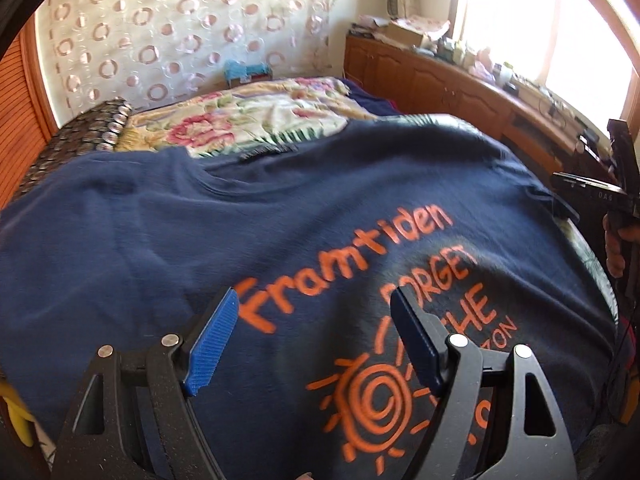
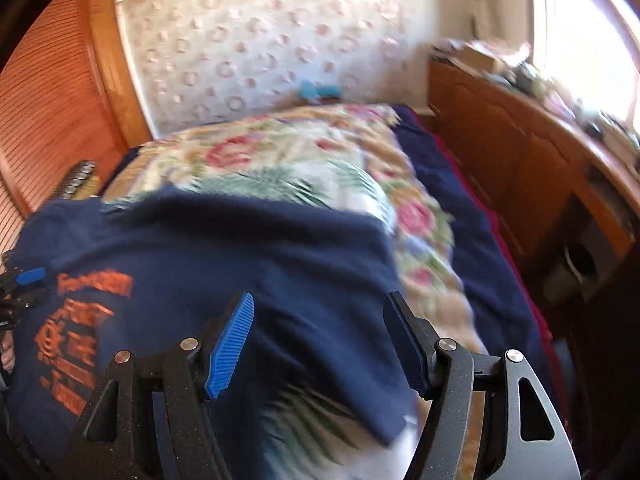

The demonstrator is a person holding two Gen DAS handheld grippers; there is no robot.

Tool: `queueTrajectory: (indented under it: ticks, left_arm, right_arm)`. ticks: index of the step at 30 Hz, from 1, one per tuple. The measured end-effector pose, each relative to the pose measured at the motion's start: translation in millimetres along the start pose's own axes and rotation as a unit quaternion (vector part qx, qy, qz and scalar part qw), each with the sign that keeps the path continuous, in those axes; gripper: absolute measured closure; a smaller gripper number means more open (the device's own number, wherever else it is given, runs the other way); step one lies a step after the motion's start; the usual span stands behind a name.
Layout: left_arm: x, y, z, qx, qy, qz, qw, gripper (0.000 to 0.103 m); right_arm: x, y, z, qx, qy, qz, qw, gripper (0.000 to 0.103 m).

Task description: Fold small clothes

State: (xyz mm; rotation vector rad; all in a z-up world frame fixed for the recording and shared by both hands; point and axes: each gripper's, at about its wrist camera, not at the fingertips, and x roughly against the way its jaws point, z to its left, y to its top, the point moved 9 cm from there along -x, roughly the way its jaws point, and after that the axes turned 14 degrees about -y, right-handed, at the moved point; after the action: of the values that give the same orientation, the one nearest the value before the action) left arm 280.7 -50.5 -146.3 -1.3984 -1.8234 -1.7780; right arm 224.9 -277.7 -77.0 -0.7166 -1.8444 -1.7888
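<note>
The navy blue cotton T-shirt with orange printed lettering and a spiral sun (image 1: 304, 216) is judged light, soft and limp: it will sag and crease wherever it is lifted, and a single layer may slide over the one beneath, so it wants taking at a hem, a sleeve edge or a corner, pinched well in between the pads, not on the flat middle. It lies spread print-up over a floral bedspread of cream, pink and green (image 1: 260, 116), directly under and ahead of the left claw (image 1: 316, 324), whose blue ribbed pads stand spread apart with nothing between them; the orange words run just beyond its fingertips and the sun sits below them. The fabric looks mostly flat with shallow ripples near the collar, which lies at the far edge from this claw. The right claw (image 2: 320, 320) also has its pads parted and empty, hovering over the shirt's side; a loose corner or sleeve edge of the shirt lies just below and between its fingers, with bedspread showing beside it, though blur makes the exact edge hard to tell. To the left of this claw the print shows again, and past it the other claw. A wooden cabinet (image 2: 520, 160) runs along the right, well apart from both claws.
</note>
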Motion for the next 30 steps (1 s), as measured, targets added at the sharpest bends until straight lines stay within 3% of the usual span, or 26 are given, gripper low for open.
queueTrajectory:
  ticks: [7, 10, 17, 25, 26, 27, 30]
  left_arm:
    - [-27.5, -10.3, -14.1, -0.015, -0.002, 0.036, 0.9992, 0.022]
    - [-27.7, -11.6, -17.7, -0.027, 0.006, 0.027, 0.9993, 0.021]
    - [-31.6, -11.8, -19.0, -0.025, 0.007, 0.033, 0.9991, 0.008]
    - [-33.3, -10.6, -18.1, -0.025, 0.007, 0.034, 0.9991, 0.007]
    - [-33.0, -10.7, -18.0, -0.025, 0.007, 0.034, 0.9991, 0.007]
    - [-33.1, -10.7, -17.9, -0.025, 0.007, 0.034, 0.9991, 0.007]
    - [-33.8, -10.7, -18.3, -0.024, 0.008, 0.034, 0.9991, 0.007]
  right_arm:
    - [-10.6, -19.8, -4.9, -0.049, 0.015, 0.041, 0.998, 0.034]
    - [-12.1, -18.4, -4.4, -0.056, 0.024, 0.050, 0.997, 0.034]
    - [-28.9, -6.4, -38.3, -0.051, 0.028, 0.065, 0.996, 0.034]
    - [-29.5, -4.1, -41.1, -0.047, 0.020, 0.061, 0.997, 0.065]
    - [-29.4, -2.9, -41.9, -0.043, 0.011, 0.057, 0.997, 0.075]
    - [-27.1, -0.2, -46.1, -0.039, -0.005, 0.050, 0.998, 0.093]
    - [-18.7, 10.9, -53.5, -0.038, -0.019, 0.023, 0.999, 0.097]
